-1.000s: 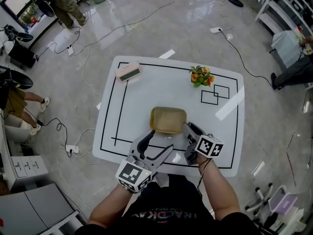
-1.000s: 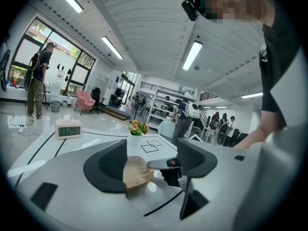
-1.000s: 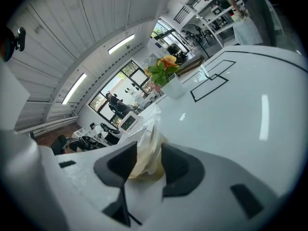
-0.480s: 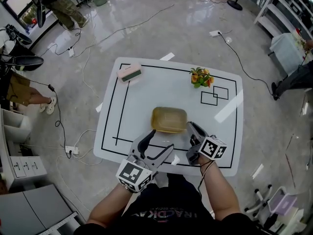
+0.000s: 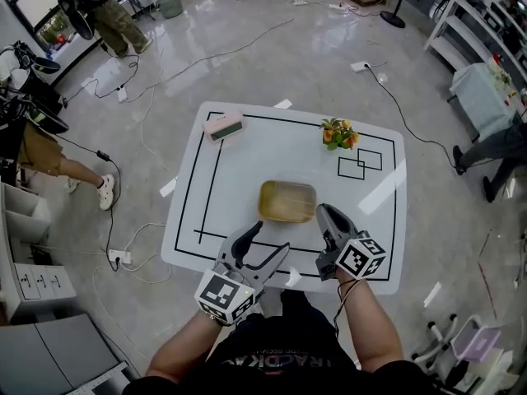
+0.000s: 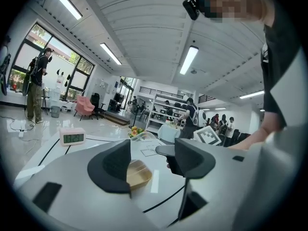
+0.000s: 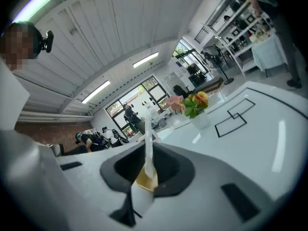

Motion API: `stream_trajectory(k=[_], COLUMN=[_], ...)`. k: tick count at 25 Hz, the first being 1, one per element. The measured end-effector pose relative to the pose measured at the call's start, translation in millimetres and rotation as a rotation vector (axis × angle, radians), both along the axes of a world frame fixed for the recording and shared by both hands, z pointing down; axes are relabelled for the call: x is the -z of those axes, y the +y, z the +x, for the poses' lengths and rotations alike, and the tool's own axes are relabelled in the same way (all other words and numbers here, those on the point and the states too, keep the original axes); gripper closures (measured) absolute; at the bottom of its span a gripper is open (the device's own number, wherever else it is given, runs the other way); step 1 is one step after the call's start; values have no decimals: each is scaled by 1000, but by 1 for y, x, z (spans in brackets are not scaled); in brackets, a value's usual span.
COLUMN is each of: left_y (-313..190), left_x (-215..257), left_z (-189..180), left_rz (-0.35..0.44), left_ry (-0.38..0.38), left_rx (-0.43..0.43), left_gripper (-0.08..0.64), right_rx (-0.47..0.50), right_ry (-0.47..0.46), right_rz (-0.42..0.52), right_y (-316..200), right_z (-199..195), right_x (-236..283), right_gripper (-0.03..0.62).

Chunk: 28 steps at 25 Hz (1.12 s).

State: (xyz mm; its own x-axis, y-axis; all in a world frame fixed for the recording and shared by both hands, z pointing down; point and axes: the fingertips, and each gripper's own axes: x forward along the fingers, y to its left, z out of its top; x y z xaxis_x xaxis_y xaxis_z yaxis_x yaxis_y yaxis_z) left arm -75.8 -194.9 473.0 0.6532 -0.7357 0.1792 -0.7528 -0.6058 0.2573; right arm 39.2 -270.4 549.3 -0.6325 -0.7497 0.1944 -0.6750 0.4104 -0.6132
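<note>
There is one tan container (image 5: 287,202), one pink clock (image 5: 223,125), one flower pot (image 5: 339,132) and two grippers, all on or over a single white table (image 5: 206,212). Two overlapping black rectangles (image 5: 360,163) are drawn on the table just near of the flower pot.

The container sits about mid-table, well apart from every edge, with bare surface to its left and to its right. The clock is at the far left corner and the flower pot at the far right, both well apart from the container. Both grippers hang over the near edge of the table.

The right gripper (image 5: 327,217) reaches the near right corner of the container. In the right gripper view its jaws are clenched on a thin edge of the container (image 7: 146,177), tan low down and clear where it stands up above them.

The left gripper (image 5: 265,243) is released, its jaws wide apart with nothing between them. It sits near and left of the container without touching it, and in the left gripper view the container (image 6: 137,173) shows beyond the gap on the table
</note>
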Motion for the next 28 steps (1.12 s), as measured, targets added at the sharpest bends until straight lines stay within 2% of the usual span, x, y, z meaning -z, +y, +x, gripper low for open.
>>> stream_trajectory(k=[5,8,10,12,20,28], left_y=[16,26,34,42,73,101], left_x=[8,16,21,25,35,52], left_z=[-6,-14,-20,-25,-41,-45], left_rz=[25,53,69,73,92,130], left_ry=[-20,-33,-34,-26,-16,2], left_rx=[-8,-2,-1,-7,-68,-138], left_gripper=[348,436,521,554,557,556], right_rx=[7,19,27,30,2,-75], right_ry=[48,83,107,127,204,242], right_rz=[111,174,219,260,380,432], right_y=[16,30,42,54,104,151], right_z=[-9,-19,-27,-34,-53,-53], right_x=[35,57,72,86,131,158], right_gripper=[545,545,545,545,545,545])
